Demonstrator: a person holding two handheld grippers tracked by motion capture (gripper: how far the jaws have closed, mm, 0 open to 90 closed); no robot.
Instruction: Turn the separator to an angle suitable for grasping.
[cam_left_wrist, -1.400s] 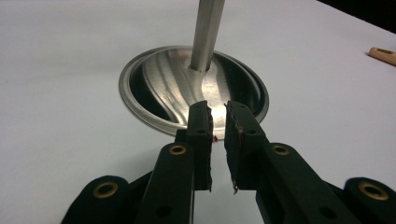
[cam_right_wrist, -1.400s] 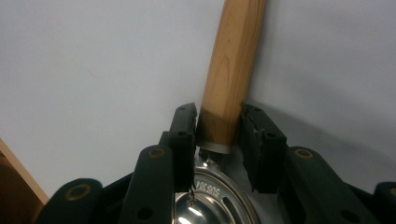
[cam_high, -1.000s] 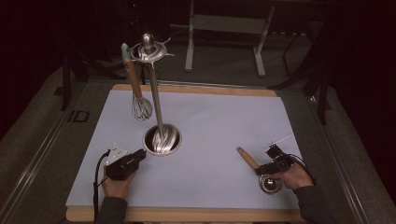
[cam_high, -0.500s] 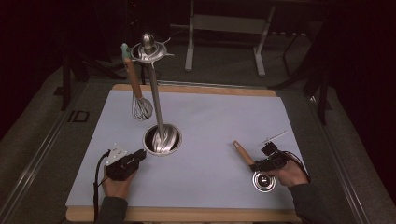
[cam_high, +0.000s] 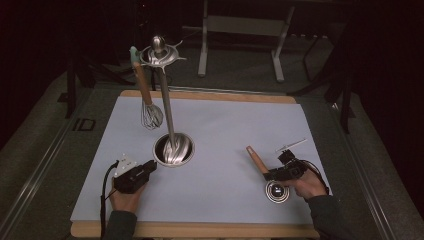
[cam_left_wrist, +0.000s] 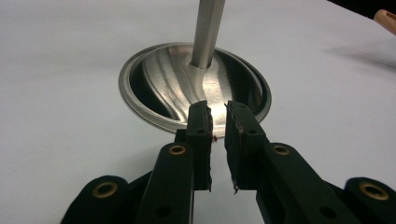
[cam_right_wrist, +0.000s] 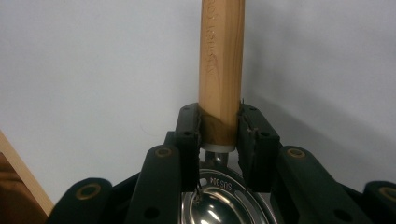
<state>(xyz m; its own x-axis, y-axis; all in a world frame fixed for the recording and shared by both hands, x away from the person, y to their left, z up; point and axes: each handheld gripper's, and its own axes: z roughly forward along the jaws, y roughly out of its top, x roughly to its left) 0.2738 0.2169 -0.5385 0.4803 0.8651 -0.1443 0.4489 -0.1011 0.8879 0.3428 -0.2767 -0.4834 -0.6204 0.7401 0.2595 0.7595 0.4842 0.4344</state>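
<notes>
A tall steel stand rises from its round base (cam_high: 172, 150) (cam_left_wrist: 154, 79) at mid-mat, with a ring of hooks at its top (cam_high: 159, 54). From one hook hangs a wooden-handled whisk (cam_high: 146, 92). My left gripper (cam_high: 152, 166) (cam_left_wrist: 217, 109) rests on the mat, pointing at the base's near rim; its jaws stand a narrow gap apart with nothing between them. My right gripper (cam_high: 267, 175) (cam_right_wrist: 219, 116) is shut on the low end of a ladle's wooden handle (cam_high: 256, 158) (cam_right_wrist: 222, 56). The ladle's steel bowl (cam_high: 276, 191) (cam_right_wrist: 219, 205) sits under the hand.
A pale mat (cam_high: 240, 125) covers a wooden board (cam_high: 200, 230), and dark floor lies around it. A metal frame (cam_high: 240, 25) stands behind the table. A thin pale rod (cam_high: 290, 145) shows just beyond the right gripper.
My right gripper has shifted a little to the left with the ladle in it. The left gripper, the stand and the whisk have kept still.
</notes>
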